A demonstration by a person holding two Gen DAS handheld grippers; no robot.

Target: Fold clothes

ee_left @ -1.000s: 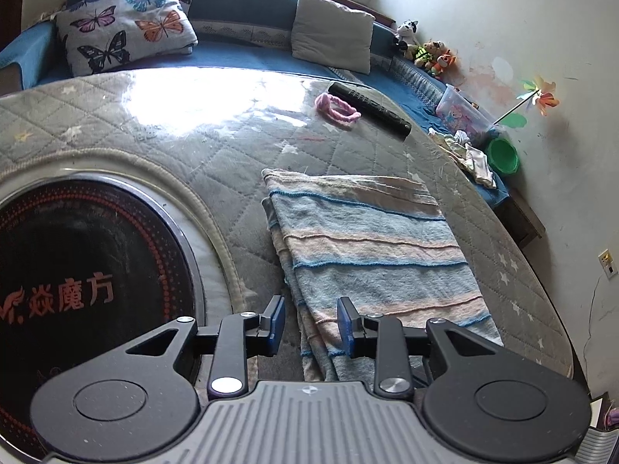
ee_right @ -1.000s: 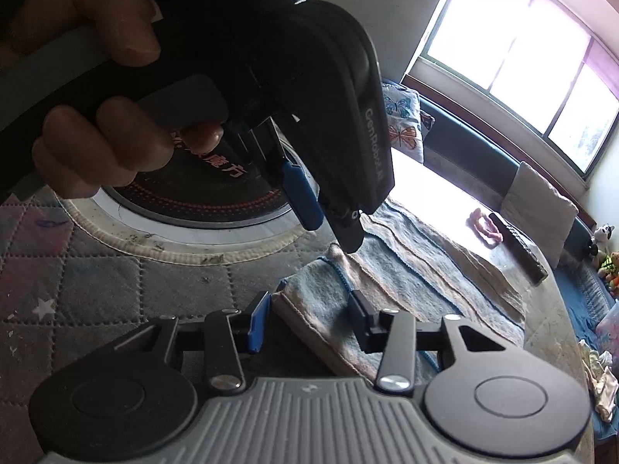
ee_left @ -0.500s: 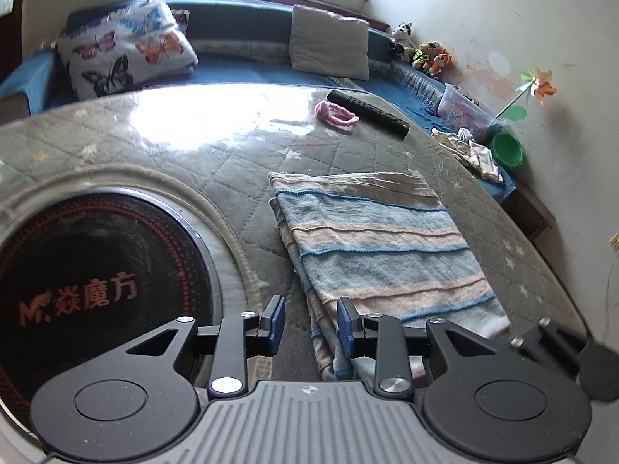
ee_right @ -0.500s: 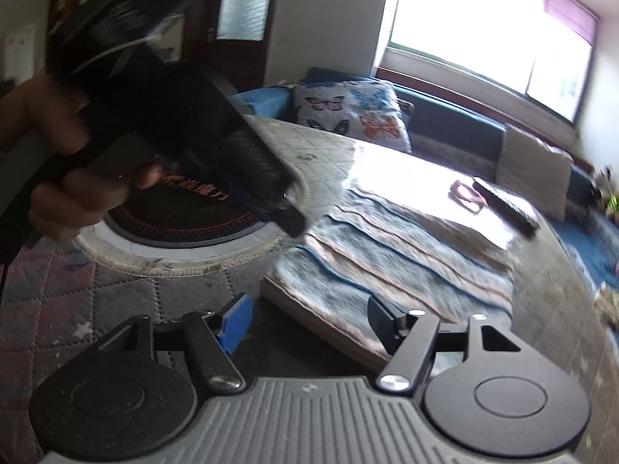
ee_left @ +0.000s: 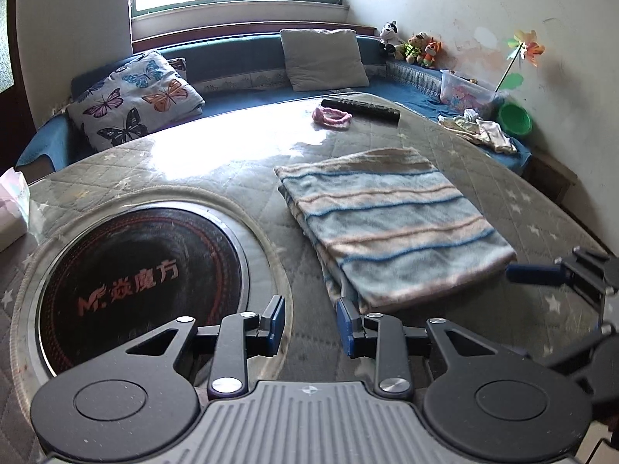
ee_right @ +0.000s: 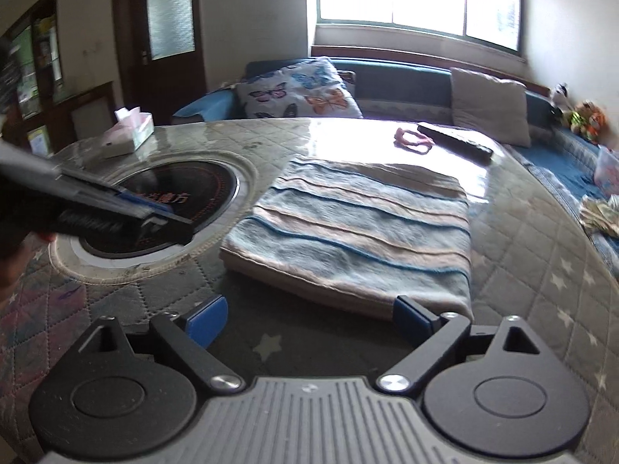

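A folded striped cloth (ee_left: pixel 390 224) in blue, pink and beige lies flat on the quilted round table (ee_left: pixel 216 170); it also shows in the right wrist view (ee_right: pixel 356 232). My left gripper (ee_left: pixel 310 321) is open and empty, just short of the cloth's near left corner. My right gripper (ee_right: pixel 309 319) is wide open and empty, in front of the cloth's near edge. The right gripper also shows at the right edge of the left wrist view (ee_left: pixel 557 274), and the left gripper shows at the left of the right wrist view (ee_right: pixel 154 212).
A black round cooktop (ee_left: pixel 131 274) is set into the table left of the cloth. A pink hair band (ee_left: pixel 332 118) and a black remote (ee_left: pixel 359 110) lie at the far side. A tissue box (ee_right: pixel 129 131) stands at the far left. A bench with cushions (ee_left: pixel 131 96) runs behind.
Both grippers have pulled back and up from the cloth's near edge. The right gripper has opened wider. The cloth lies folded and still.
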